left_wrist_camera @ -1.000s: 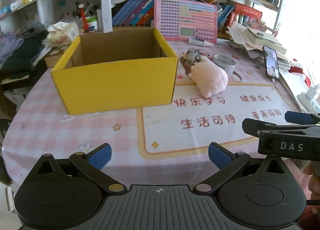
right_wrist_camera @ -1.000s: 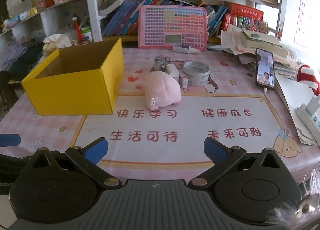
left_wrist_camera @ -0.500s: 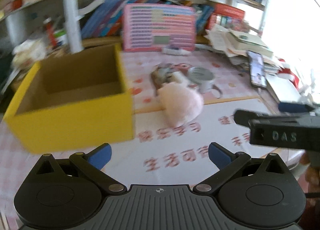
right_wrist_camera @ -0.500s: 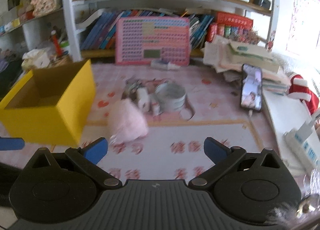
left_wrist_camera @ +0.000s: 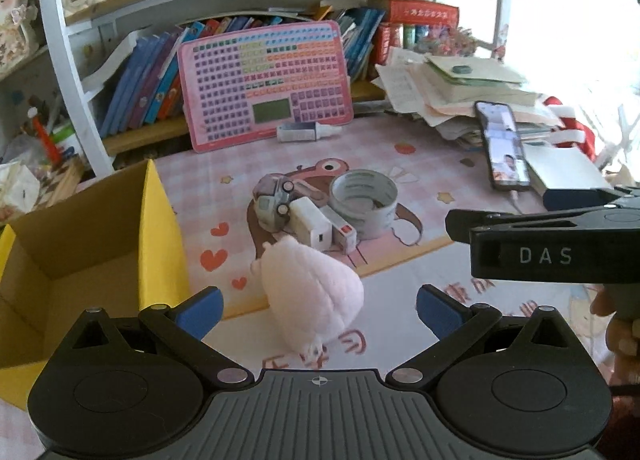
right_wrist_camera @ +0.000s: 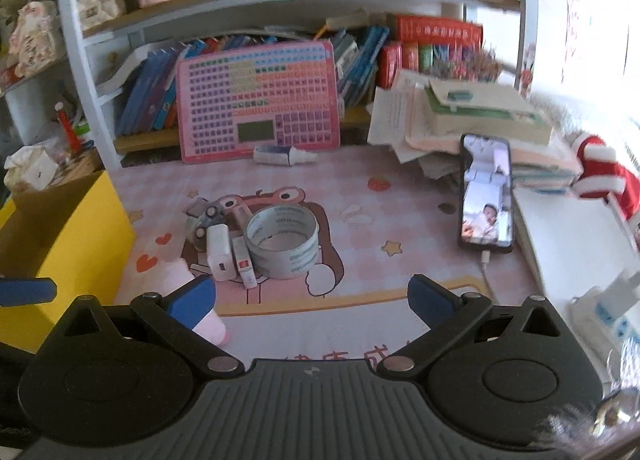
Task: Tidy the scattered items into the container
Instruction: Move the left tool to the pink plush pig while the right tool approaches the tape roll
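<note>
The left gripper (left_wrist_camera: 318,306) is hovering with fingers spread around the pink plush (left_wrist_camera: 310,292), which is lying on the surface at 3 o'clock of the yellow box (left_wrist_camera: 160,236). The right gripper (right_wrist_camera: 312,298) is gaping, empty.

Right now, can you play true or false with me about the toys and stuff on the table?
1. The pink plush toy is inside the yellow box. False: it lies on the table beside the box.
2. The left gripper is open. True.
3. The tape roll stands next to the white charger. True.
4. The phone has a dark screen. False: its screen is lit.
5. The right gripper holds the tape roll. False: it is open and holds nothing.
</note>
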Tool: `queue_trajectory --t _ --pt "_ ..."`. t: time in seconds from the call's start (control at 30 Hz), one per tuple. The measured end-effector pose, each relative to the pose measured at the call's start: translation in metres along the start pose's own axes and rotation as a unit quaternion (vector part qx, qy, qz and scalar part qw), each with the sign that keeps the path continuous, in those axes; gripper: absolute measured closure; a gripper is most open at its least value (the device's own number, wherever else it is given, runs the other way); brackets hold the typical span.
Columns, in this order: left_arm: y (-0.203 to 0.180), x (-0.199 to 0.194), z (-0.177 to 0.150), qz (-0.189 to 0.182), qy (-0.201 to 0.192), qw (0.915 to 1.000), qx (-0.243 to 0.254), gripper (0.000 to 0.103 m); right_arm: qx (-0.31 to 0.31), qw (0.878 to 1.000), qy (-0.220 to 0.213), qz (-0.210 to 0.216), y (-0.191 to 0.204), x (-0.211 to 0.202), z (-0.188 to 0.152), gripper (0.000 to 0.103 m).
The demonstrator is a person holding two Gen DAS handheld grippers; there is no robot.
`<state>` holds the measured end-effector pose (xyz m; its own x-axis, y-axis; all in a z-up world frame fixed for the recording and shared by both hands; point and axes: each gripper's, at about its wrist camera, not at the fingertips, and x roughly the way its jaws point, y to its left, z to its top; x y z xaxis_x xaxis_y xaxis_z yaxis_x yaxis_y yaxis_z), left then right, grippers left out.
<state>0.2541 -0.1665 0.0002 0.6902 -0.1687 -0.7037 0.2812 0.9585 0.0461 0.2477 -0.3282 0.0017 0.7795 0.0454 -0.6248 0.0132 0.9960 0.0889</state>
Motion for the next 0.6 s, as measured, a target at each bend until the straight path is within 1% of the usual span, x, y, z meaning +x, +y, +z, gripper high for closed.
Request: queue_trajectory --t 0.2,0.37,0.6 --pt "-0.006 0.021 0.008 0.017 0.024 0.9995 0.005 0.000 0.020 0.999 0.025 0.018 -0.013 0.036 0.012 0.000" --pt "-0.001 0.037 0.012 0.031 0.037 0.9988 -0.011 0.000 0.022 0.999 0.040 0.027 -0.017 0.058 0.019 0.000" --pt "0.004 0.057 0.017 0.049 0.058 0.9967 -0.028 0.000 0.005 0.997 0.058 0.045 -0.013 0.089 0.030 0.000"
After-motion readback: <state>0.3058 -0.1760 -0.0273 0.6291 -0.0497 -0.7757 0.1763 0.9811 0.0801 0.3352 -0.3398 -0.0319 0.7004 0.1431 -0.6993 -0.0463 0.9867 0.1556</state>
